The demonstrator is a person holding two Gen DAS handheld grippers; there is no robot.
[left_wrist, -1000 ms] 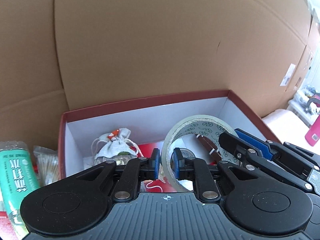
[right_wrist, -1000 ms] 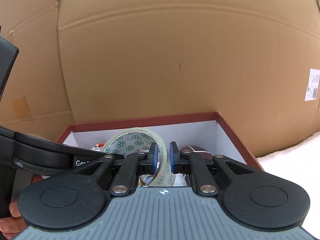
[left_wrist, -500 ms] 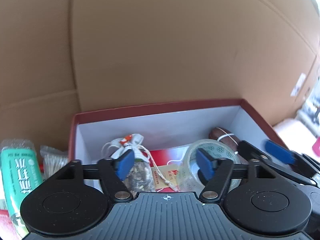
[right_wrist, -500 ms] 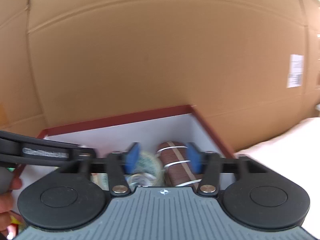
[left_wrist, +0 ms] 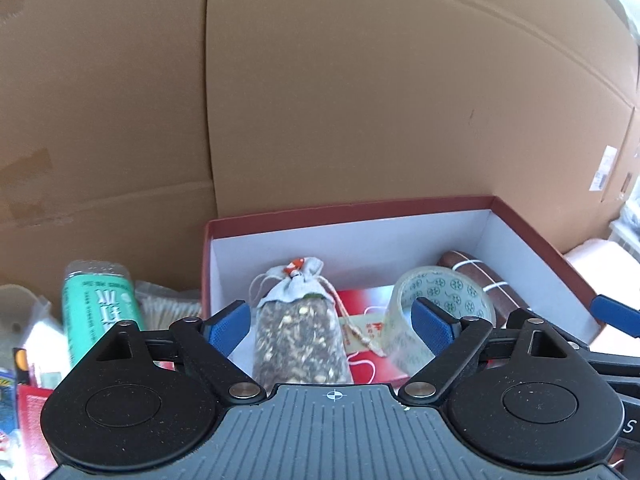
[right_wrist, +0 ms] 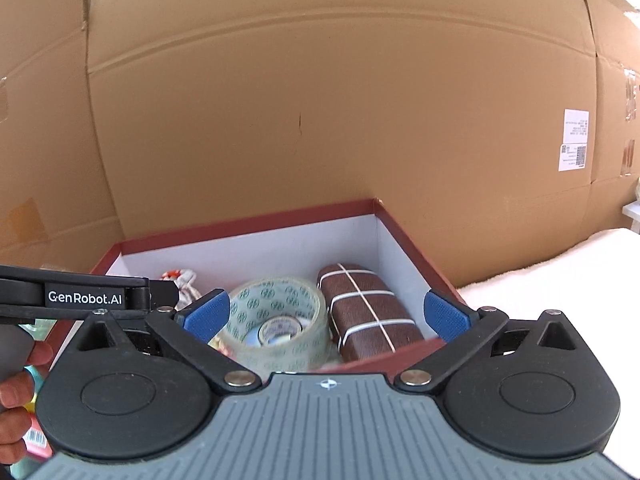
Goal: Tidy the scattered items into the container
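A big cardboard sheet (right_wrist: 320,120) with a white printed sticker (right_wrist: 575,140), its print too small to read, stands behind a red box (right_wrist: 248,227). Inside lie a brown case (right_wrist: 370,312), a tape roll (right_wrist: 280,320) and a seed pouch (left_wrist: 298,336). A green packet (left_wrist: 100,304) with Chinese writing sits outside, left of the box. The left gripper (left_wrist: 332,322), marked "GenRobot.AI", and the right gripper (right_wrist: 328,314) are both opening, gripping nothing.
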